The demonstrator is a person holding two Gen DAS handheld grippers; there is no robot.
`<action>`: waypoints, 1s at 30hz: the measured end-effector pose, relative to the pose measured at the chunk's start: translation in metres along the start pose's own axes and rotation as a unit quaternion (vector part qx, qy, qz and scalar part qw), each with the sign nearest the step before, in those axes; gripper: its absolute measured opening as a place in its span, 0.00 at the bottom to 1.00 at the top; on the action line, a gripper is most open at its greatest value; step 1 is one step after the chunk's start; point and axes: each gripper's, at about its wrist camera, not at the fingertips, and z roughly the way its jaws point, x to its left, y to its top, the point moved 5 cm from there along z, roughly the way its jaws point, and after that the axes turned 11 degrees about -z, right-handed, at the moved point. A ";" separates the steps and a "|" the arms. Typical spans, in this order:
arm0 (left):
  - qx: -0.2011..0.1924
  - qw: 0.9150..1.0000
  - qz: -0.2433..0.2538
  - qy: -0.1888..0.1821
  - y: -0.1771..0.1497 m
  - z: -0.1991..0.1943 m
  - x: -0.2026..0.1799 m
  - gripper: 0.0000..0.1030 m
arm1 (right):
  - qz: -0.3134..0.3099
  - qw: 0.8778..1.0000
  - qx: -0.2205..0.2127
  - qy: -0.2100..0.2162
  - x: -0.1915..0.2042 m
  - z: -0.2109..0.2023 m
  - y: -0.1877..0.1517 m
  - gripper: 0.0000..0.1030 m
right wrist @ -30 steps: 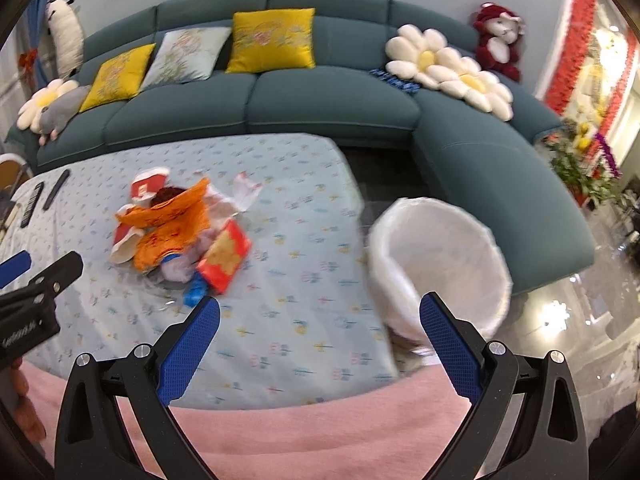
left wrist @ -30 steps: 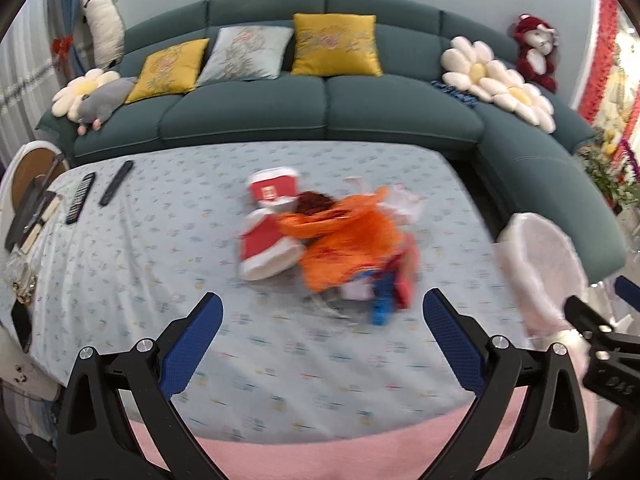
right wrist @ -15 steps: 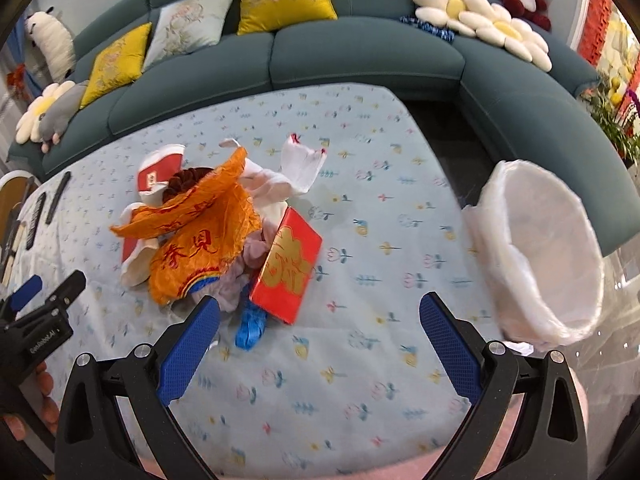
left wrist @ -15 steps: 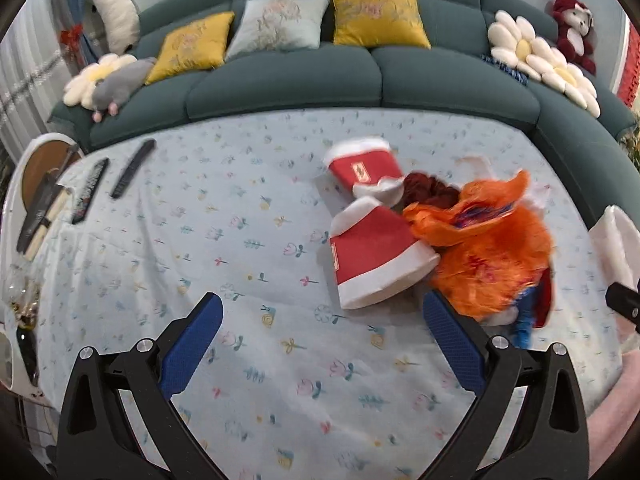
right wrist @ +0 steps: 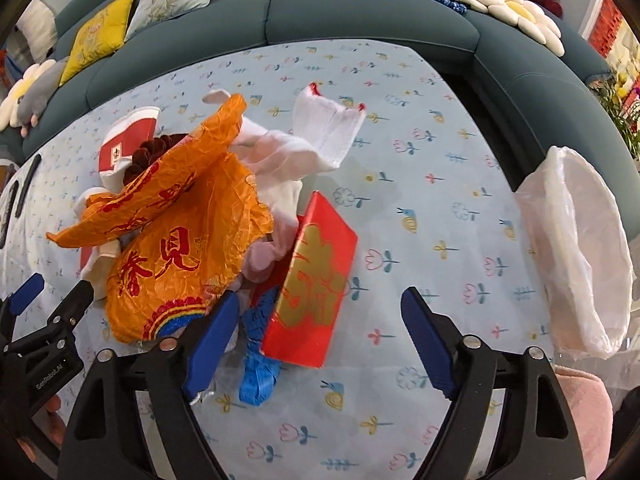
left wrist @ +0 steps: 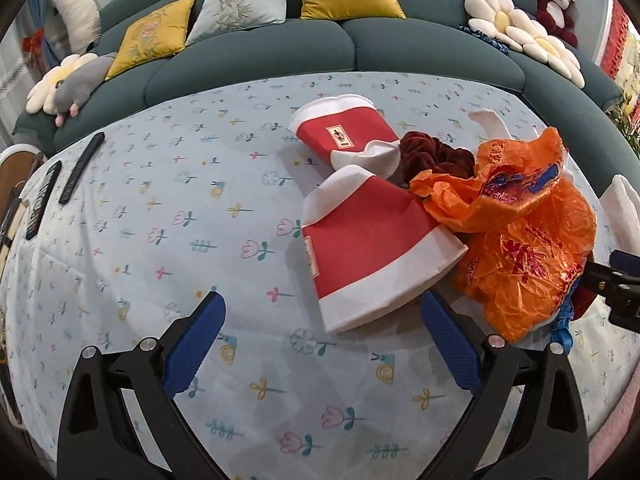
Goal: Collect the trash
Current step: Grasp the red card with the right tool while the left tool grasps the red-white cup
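A trash pile lies on the flowered tablecloth (left wrist: 160, 240). In the left wrist view a flattened red-and-white paper cup (left wrist: 368, 248) lies just ahead of my open left gripper (left wrist: 322, 336), a second cup (left wrist: 344, 128) behind it, a crumpled orange plastic bag (left wrist: 520, 240) to the right. In the right wrist view my open right gripper (right wrist: 316, 320) straddles the near end of a red-and-gold box (right wrist: 316, 280), which leans over a blue scrap (right wrist: 258, 360). The orange bag (right wrist: 180, 240) and white foam netting (right wrist: 324, 132) lie beyond. Both grippers are empty.
A white-lined trash bin (right wrist: 576, 248) stands off the table's right edge. Two remote controls (left wrist: 60, 184) lie at the table's far left. A teal sofa (left wrist: 360, 48) with cushions curves behind the table. My left gripper (right wrist: 44, 328) shows at left in the right wrist view.
Both grippers have moved forward and down toward the trash pile. The left now faces the red cups closely; the right now frames the red-and-gold box. Both stay open.
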 end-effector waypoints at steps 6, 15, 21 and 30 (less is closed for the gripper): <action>0.008 1.000 -0.001 -0.012 -0.001 0.011 -0.004 0.70 | -0.003 1.000 0.015 0.001 0.002 0.013 -0.003 0.57; 0.023 0.999 -0.030 -0.020 -0.007 0.011 0.000 0.12 | 0.005 1.000 0.017 0.025 -0.008 0.007 -0.016 0.21; 0.007 0.998 -0.050 -0.023 -0.006 -0.018 0.000 0.08 | 0.018 0.999 0.009 0.041 -0.022 -0.011 -0.022 0.05; -0.033 0.997 -0.059 -0.043 0.003 -0.090 -0.028 0.07 | 0.022 0.996 -0.057 0.060 -0.046 -0.077 -0.026 0.03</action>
